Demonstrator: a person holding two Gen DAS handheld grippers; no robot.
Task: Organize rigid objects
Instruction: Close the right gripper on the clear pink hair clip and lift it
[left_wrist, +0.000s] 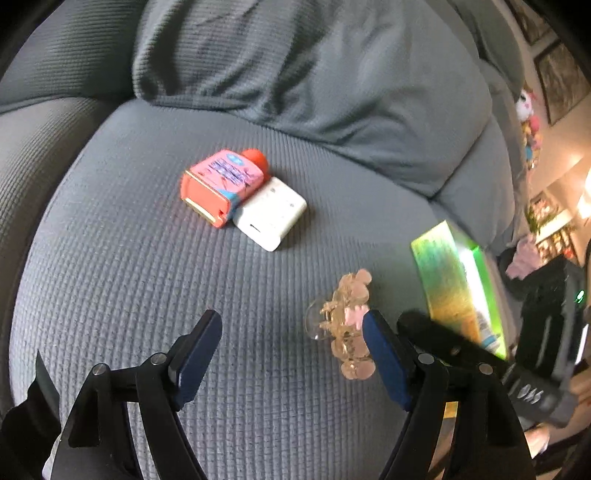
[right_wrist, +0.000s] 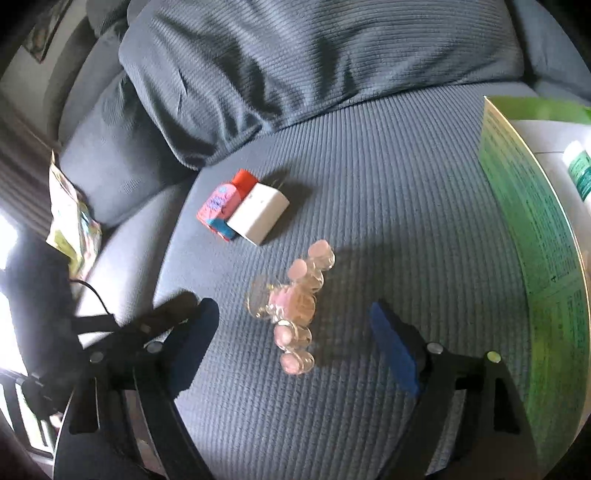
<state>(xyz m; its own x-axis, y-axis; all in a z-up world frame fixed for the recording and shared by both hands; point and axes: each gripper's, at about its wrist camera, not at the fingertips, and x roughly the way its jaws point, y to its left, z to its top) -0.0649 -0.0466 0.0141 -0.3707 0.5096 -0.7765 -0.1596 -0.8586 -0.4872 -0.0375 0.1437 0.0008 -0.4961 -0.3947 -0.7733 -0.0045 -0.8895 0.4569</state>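
Fingers of right gripper and left gripper spread, empty; clear plastic figure on sofa cushion looks light, rigid, slippery: grasp its pink middle

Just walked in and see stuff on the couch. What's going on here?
A person is sorting small items on the grey couch cushion with two handheld grippers. Both the left gripper and right gripper are open and hold nothing. The clear pink toy lies loose on the cushion; the pink bottle and white charger touch.
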